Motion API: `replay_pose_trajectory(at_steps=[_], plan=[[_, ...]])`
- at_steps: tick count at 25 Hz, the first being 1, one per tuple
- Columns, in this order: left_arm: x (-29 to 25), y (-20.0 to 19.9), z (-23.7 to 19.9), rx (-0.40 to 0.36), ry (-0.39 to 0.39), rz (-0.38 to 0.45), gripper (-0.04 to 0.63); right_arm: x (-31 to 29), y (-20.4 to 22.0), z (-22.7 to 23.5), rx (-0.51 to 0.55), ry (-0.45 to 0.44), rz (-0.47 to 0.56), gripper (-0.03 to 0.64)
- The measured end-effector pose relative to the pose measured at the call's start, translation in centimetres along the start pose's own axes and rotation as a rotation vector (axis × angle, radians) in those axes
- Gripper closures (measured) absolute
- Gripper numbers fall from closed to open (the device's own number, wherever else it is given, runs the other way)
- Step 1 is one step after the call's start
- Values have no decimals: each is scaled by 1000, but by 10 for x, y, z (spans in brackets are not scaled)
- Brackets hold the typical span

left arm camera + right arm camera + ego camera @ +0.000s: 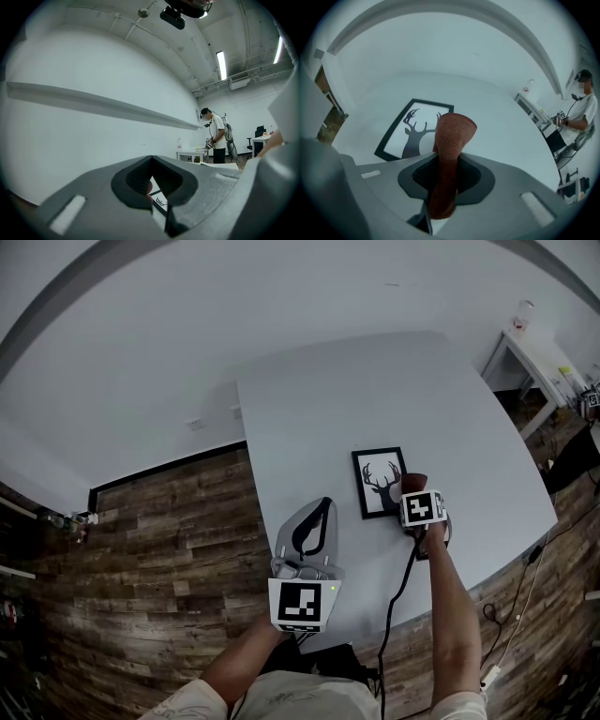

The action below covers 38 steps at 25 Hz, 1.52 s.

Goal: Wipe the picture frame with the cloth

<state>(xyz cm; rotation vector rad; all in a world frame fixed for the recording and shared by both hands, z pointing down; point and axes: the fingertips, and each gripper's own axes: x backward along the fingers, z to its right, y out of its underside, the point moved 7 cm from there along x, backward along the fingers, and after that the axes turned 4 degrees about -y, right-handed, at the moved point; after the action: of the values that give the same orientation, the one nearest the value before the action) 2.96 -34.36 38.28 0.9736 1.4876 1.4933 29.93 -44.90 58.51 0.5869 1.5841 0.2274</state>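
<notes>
There is one white counter [309,418], and one picture frame [379,482] lies flat on it. The frame has a black edge. Inside it is a white picture with one dark deer [415,133] head with antlers.

There are two grippers, one in each hand. The right gripper [443,161] pinches one cloth [451,140] between its two jaws. The cloth is rusty red. It sticks out past the jaws like a thick roll, and a short end hangs out behind them. From the head view, the cloth sits right at the right edge of the frame. I cannot tell if it touches the frame.

The left gripper [151,160] is to the left of the frame, near it but not touching. Its two jaws are pressed together at the tips, and nothing is pinched in them. Through the small hole behind the tips, a bit of the frame shows.

Each gripper has one marker cube, so there are two: one on the left [302,604] and one on the right [422,507]. One black cable [398,596] runs from the right gripper over the counter's near edge.

The floor [178,540] is brown wood. Far off stands one small table [525,352] with one bottle [521,315] on it. One person [216,136] stands far back in the room.
</notes>
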Motion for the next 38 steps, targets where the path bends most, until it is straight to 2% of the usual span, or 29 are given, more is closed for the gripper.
replay_pose_trajectory(at_steps=[4,9,13,16,20,27,33,36,38], plan=[[-2,-4,0,-14,0,36,595,47,-15,0,-32,7,333,509],[-1,-16,8,-15,16,61,595,158,-25,-9,-14,32,744,509],[3,-31,16,-9,35,90,595,243,-18,-18,-23,108,968,509],[8,-41,25,-2,61,109,595,288,-7,-27,-20,157,1091,509],[12,-49,33,-10,76,139,595,318,15,-38,-15,206,1154,509],[21,-49,37,-18,77,153,595,324,49,-42,-110,161,1179,509],[22,-48,34,-19,66,143,595,320,48,-41,-132,122,1171,509],[24,-51,33,-24,62,119,595,320,47,-42,-130,127,1174,511],[22,-51,33,-24,59,133,595,319,46,-41,-128,133,1169,511]])
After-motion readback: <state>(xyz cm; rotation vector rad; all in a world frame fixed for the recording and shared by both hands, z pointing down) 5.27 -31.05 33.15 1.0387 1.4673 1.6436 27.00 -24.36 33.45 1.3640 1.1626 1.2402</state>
